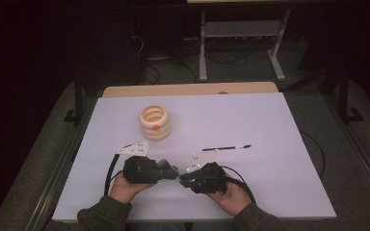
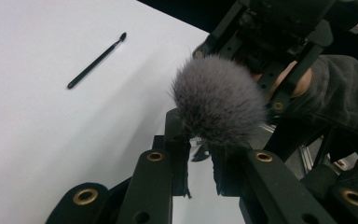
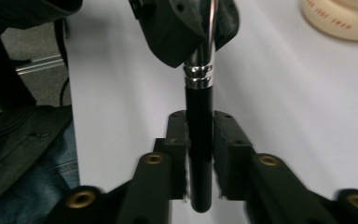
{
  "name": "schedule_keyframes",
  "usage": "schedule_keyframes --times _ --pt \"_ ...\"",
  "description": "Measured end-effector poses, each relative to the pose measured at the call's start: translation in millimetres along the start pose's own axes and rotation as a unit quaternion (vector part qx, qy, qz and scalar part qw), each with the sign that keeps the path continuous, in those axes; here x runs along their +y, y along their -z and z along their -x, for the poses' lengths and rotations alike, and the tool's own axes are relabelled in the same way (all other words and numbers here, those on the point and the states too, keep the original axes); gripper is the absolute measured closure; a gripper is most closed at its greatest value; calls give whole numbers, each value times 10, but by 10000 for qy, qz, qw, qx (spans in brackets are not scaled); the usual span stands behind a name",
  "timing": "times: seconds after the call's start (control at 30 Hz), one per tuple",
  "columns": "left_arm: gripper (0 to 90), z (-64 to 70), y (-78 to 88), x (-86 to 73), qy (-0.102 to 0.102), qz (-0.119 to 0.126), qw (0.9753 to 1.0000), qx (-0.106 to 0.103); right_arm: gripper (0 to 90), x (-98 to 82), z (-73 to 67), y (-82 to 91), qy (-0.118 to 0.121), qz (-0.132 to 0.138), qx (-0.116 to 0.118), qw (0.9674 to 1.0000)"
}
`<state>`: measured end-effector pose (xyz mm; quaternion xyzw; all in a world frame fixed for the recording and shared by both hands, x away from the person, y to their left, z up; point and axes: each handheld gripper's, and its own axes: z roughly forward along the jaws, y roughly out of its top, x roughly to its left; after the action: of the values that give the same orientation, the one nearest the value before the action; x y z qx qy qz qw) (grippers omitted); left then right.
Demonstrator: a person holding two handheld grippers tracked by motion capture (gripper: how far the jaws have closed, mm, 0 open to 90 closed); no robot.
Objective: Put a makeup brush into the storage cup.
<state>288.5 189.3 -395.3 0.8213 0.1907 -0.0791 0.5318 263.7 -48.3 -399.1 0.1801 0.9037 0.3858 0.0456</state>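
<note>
A makeup brush is held level between my two grippers, low over the near middle of the white table (image 1: pixel 270 120). Its fluffy grey head (image 2: pixel 219 102) bulges just past the tips of my left gripper (image 2: pixel 199 140), which is shut on the silver ferrule (image 3: pixel 199 77). My right gripper (image 3: pixel 199 135) is shut on the black handle (image 3: pixel 199 112), and the handle's end sticks out behind the pads. From above, the left gripper (image 1: pixel 173 173) and the right gripper (image 1: pixel 183 179) meet tip to tip and hide the brush.
A thin black brush (image 1: pixel 226 147) lies on the table beyond the right hand, also in the left gripper view (image 2: pixel 95 60). A cream stack of rings (image 1: pixel 155 122) with an orange mark stands at the far left. A metal stand (image 1: pixel 241 33) is behind the table.
</note>
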Motion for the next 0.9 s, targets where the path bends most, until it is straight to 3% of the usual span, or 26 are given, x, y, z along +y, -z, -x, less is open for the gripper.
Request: schedule_keyframes --times 0.1,0.17,0.27,0.37,0.7,0.8,0.9 --pt "762 -12 -1 -1 71 96 9999 -28 783 5 -21 -10 113 -33 -24 9999" --pt "704 -20 0 -2 139 120 9998 -3 785 14 -22 6 80 77 -55 9999" --pt "689 -24 -7 -5 168 137 9998 -6 784 15 9 30 -113 179 4 9998" --pt "700 -14 -22 -7 174 108 9998 15 784 -2 35 14 -169 137 -17 9998" --pt "776 -22 -21 -22 304 191 9994 -7 780 3 14 -19 41 144 -77 9999" --pt "778 -1 -4 -14 231 202 9995 59 698 -5 22 -3 -25 223 68 9997" --pt "778 -3 22 -13 215 213 9994 144 622 -23 52 17 -88 209 62 9997"
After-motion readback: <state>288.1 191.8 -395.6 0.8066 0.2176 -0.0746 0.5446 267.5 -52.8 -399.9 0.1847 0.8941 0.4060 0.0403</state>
